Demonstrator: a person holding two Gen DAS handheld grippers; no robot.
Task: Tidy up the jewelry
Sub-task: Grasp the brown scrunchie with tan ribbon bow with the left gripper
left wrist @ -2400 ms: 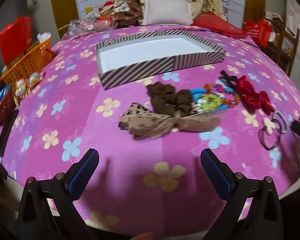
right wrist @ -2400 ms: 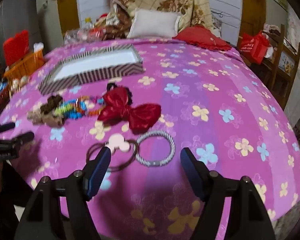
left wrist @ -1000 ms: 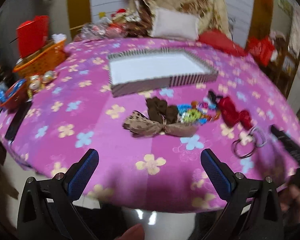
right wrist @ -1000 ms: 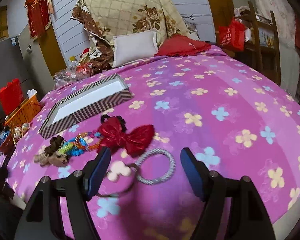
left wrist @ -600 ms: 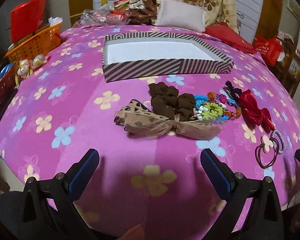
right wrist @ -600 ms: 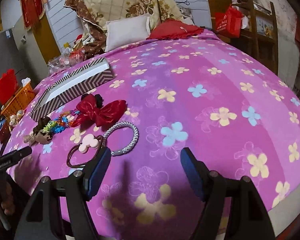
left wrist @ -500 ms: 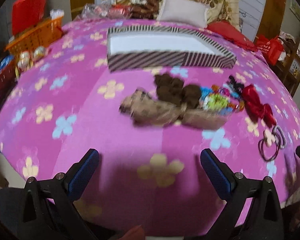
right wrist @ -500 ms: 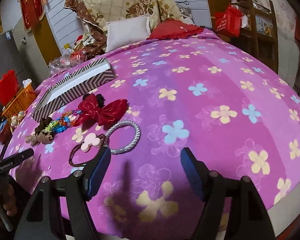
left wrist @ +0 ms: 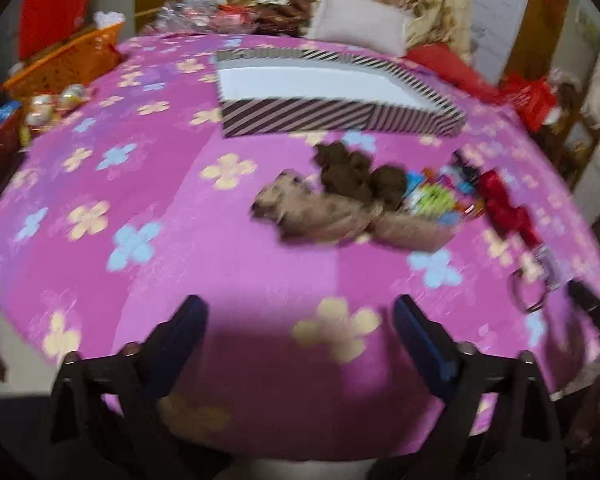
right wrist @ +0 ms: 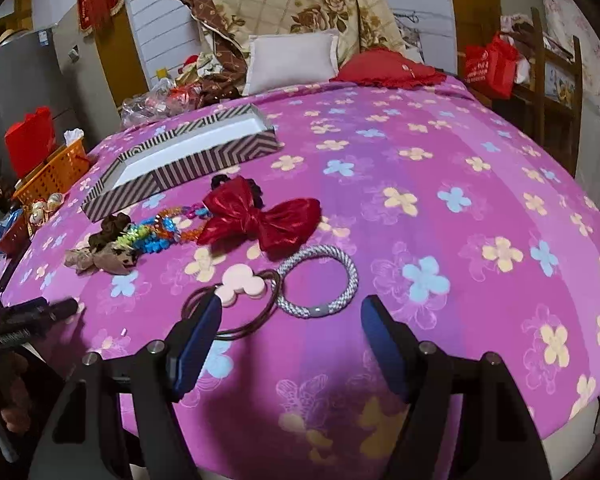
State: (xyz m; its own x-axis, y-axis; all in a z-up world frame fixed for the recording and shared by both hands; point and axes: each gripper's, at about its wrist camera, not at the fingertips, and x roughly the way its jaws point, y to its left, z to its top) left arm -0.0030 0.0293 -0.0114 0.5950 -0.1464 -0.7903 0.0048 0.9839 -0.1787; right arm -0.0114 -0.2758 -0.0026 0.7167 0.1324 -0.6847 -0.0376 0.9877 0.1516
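Here, grey hair ring (right wrist: 319, 280) just ahead of wide right tongs (right wrist: 292, 334), left tongs (left wrist: 300, 338) wide.

Legible text: none. Red bag (right wrist: 490, 65) at the right of the right wrist view: white printing, too small to read. Black bar of the left gripper (right wrist: 28, 320), at that view's left edge: a white lettered strip, not decipherable. Left wrist view: blurred, no lettering resolved.
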